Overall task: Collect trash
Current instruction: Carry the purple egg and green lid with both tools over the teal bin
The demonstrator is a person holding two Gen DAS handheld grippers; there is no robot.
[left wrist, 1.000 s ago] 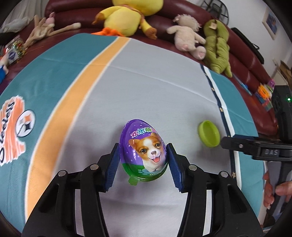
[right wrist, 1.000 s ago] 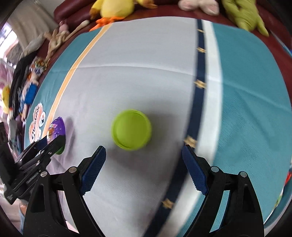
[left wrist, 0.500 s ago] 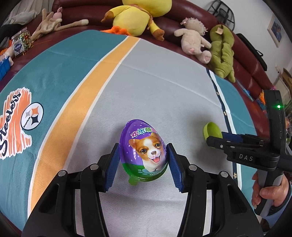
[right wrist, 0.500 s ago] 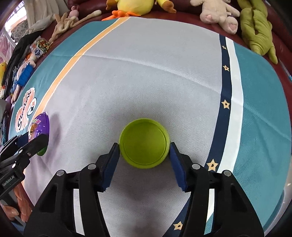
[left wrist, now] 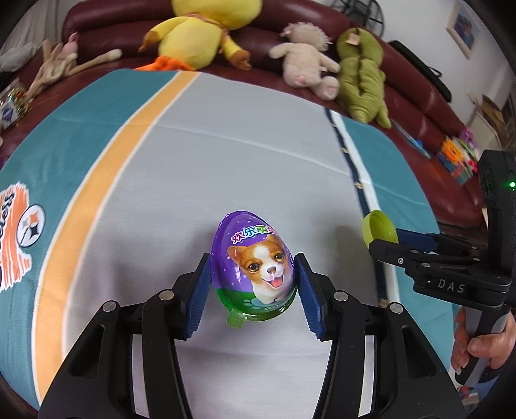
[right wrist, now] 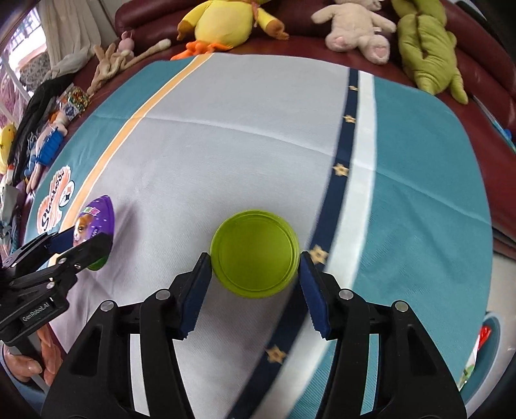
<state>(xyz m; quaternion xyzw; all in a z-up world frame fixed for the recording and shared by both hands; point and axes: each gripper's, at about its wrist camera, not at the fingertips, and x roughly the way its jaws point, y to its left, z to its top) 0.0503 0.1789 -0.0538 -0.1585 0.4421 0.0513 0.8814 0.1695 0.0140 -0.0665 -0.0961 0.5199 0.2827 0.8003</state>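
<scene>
Two claws (left wrist: 253, 283) (right wrist: 254, 283): "DAS", "GenRobot.AI".

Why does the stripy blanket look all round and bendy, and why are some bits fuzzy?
Both wrist views use fisheye lenses, so the flat blanket bulges and the corners go dark. In the right wrist view the star stripe smears lower down. In the left wrist view the yellow duck is blurred, while the purple egg stays sharp with small glare spots.

A dark red leather sofa (left wrist: 416, 106) is curving across the frame's top, a framed picture (left wrist: 464, 29) is hanging on the white wall (left wrist: 419, 19) at upper right.
</scene>
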